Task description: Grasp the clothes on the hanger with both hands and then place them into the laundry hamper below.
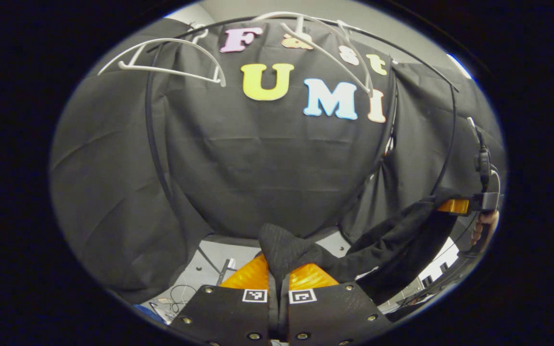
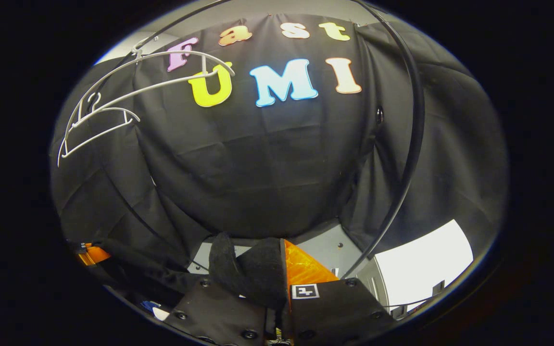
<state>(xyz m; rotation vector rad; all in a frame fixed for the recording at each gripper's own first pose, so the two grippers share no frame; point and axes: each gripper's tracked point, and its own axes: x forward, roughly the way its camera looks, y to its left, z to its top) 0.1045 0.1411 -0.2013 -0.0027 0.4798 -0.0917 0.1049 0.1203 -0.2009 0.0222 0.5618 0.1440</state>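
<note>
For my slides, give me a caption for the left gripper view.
Left gripper and right gripper stretch a black garment below bare white hangers.

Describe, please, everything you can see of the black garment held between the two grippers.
The black garment looks like soft, matte knit fabric. It is off the white hangers and sags in a band between the left gripper, whose orange fingers pinch one bunched end, and the right gripper, shut on the other.

A black curved rail (image 2: 414,144) crosses the black cloth wall (image 2: 267,168).
</note>
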